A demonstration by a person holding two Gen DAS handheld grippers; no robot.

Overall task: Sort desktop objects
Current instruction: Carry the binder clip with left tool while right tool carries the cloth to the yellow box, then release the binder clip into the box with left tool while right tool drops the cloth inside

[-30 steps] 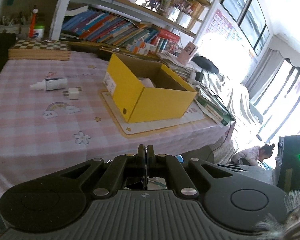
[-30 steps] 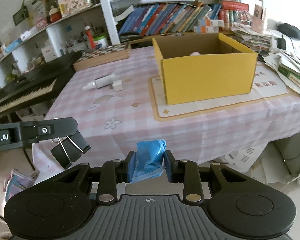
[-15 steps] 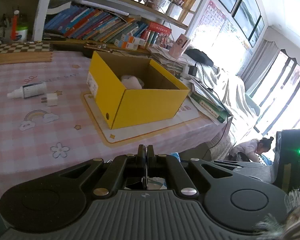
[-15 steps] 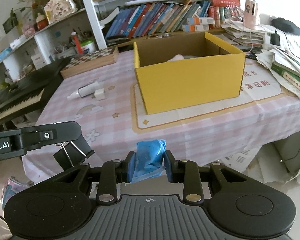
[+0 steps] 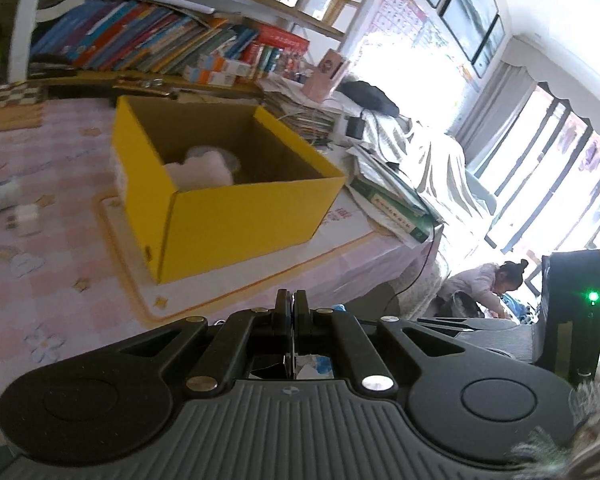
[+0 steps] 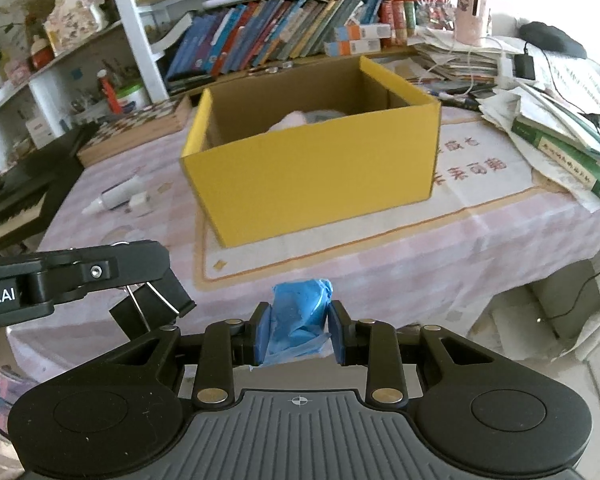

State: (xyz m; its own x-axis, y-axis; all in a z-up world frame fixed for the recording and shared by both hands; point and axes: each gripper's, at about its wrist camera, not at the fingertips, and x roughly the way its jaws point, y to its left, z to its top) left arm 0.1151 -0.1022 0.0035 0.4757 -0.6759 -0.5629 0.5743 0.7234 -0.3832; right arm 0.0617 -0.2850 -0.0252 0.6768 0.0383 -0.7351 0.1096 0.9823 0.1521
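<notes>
Both your grippers have moved nearer the yellow box. Your right gripper clamps a blue wad; your left gripper pinches a binder clip. A dropper bottle remains far left.

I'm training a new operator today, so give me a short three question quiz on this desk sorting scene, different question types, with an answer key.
1. True or false: the right gripper is shut on a crumpled blue wrapper.
2. What does the left gripper carry? A) black binder clip B) white bottle C) nothing
3. Fill in: the yellow cardboard box stands on a printed ____ over the pink checked tablecloth.

Key: 1 true. 2 A. 3 mat.
</notes>
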